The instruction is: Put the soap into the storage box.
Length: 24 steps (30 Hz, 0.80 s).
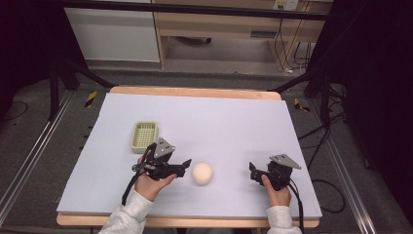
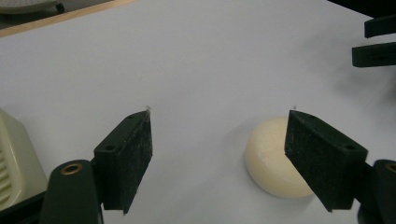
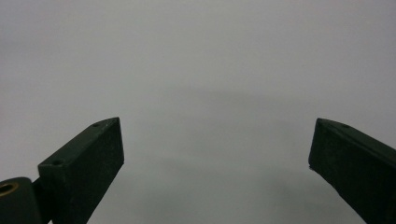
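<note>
While the left gripper (image 1: 187, 163) lies low over the table (image 1: 234, 122), the ball (image 1: 202, 173) sits just beside its tips, a little in front of them and on the side toward the other hand. From the left gripper view, the ball (image 2: 273, 158) is near the jaw on the right of that picture, and that jaw hides part of it. It is not in the middle of the gap. I cannot tell if the jaw touches it. The ball is round and smooth, pale cream in colour, like a small bun of dough, and it rests on the light sheet that covers the table, near the person's edge. The jaws of the left gripper are spread wide apart and they hold nothing. A left hand (image 1: 151, 183) wraps around the gripper from below. The right gripper (image 1: 253, 170) is well apart from the ball, on the other side of it, with its tips turned toward the ball. From the right gripper view, its jaws are spread wide too, with bare sheet between them, and they hold nothing. A right hand (image 1: 277, 187) holds it. A small pale green basket (image 1: 144, 135) sits on the sheet beyond the left gripper, near it.
</note>
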Available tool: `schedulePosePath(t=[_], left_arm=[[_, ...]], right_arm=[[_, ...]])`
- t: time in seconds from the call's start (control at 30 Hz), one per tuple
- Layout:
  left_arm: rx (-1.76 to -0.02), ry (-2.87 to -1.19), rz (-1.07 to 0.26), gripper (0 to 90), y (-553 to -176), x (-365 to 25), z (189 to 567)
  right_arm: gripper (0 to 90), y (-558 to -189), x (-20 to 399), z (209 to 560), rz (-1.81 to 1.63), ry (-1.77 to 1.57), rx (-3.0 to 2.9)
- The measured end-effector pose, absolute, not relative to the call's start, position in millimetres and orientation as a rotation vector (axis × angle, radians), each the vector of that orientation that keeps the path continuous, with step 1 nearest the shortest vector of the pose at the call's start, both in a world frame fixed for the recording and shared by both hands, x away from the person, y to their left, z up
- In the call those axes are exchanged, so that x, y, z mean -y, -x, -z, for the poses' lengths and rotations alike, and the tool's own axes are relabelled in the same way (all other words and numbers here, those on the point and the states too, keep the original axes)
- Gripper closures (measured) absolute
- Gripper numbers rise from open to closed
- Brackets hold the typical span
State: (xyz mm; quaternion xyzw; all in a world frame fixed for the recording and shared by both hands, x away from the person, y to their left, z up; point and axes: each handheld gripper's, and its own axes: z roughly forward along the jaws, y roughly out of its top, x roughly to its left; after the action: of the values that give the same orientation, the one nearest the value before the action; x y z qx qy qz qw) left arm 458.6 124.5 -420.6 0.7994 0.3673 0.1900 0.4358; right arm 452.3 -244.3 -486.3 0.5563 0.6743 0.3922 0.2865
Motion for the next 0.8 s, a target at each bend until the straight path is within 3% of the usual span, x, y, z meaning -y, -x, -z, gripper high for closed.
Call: schedulePosePath(t=[0.8], left_arm=[[-0.867,-2.053,-0.423,22.0,-456,-90,434]], right_arm=[[3.7,-452,243,487,-1.042,-1.479,-1.805]])
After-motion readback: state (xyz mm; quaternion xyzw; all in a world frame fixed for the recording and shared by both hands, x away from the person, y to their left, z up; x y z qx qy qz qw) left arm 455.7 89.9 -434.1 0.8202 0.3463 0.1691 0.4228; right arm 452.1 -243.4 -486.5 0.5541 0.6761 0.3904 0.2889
